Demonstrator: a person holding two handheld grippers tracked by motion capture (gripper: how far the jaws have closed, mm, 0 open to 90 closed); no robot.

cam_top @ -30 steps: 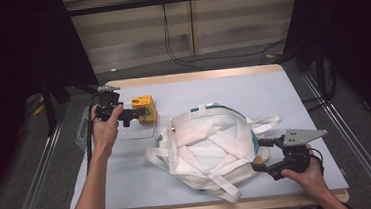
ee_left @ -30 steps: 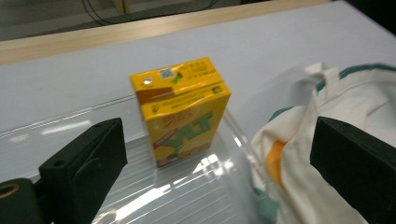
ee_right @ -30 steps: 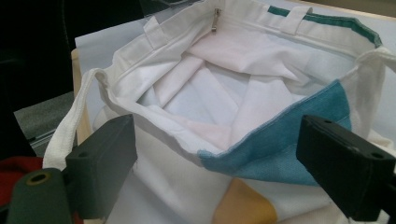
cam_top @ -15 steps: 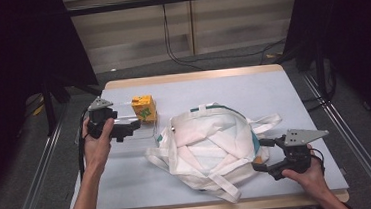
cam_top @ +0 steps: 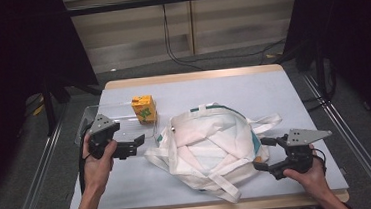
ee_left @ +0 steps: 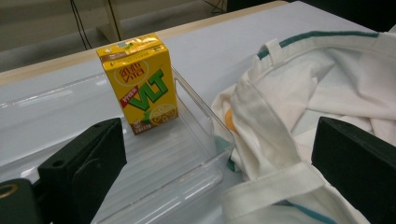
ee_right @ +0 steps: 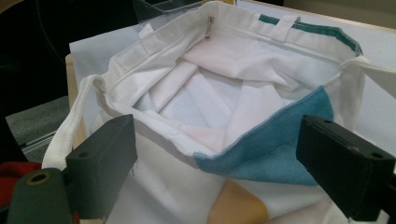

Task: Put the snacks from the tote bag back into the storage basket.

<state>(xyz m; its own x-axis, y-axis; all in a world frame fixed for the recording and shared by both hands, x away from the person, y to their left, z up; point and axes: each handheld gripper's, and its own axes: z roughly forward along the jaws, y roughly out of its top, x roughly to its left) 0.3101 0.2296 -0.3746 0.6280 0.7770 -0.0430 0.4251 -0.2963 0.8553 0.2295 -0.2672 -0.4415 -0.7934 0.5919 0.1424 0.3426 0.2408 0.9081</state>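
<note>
Table first, wide and pale across the middle of the high view. Lying on it, centre frame, is the white cloth bag, mouth gaping, with a teal patch on the rim nearest my right gripper; those fingers are spread wide at either side of that rim, perhaps just clear of the cloth. Left of the bag sits the clear tray. My left gripper hangs over the tray's near end, fingers released and holding nothing. Smallest, the yellow drink carton stands upright in the tray.
</note>
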